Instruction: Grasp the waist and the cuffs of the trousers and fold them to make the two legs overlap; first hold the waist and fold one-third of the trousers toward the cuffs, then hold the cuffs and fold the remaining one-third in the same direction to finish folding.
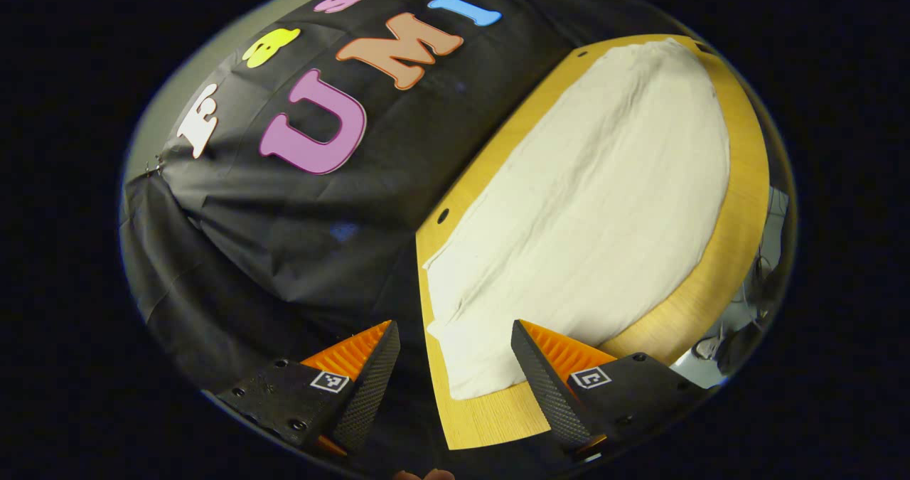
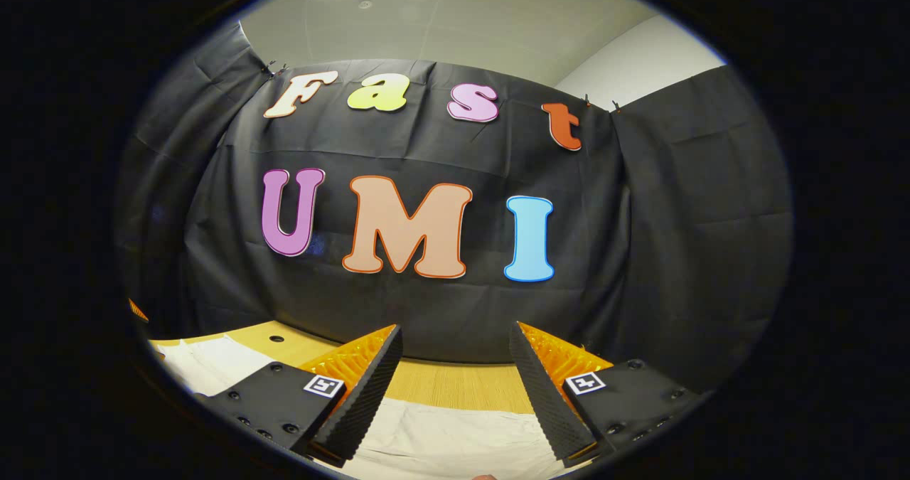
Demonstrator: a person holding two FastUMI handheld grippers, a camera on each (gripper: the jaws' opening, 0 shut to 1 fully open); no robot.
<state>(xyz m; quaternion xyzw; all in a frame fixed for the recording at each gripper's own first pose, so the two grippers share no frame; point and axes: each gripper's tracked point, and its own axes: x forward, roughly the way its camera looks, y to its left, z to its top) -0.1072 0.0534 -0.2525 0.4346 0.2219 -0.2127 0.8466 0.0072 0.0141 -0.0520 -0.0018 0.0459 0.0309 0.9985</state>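
Observation:
Cream trousers (image 1: 590,210) lie flat along a wooden table (image 1: 746,203), stretching from the near corner to the far end in the left gripper view. My left gripper (image 1: 455,366) hangs open above the trousers' near end, close to the table's corner, nothing between its fingers. In the right gripper view, my right gripper (image 2: 455,373) is open above a stretch of the trousers (image 2: 455,441) and faces the booth wall; the cloth lies below its fingers, untouched.
The table's edge (image 1: 426,267) runs beside the black cloth wall (image 1: 313,217). Small holes (image 1: 442,216) mark the tabletop's rim. Beyond the table's other side, floor clutter and cables (image 1: 739,331) are in sight. Bare wood (image 2: 455,384) lies between trousers and wall.

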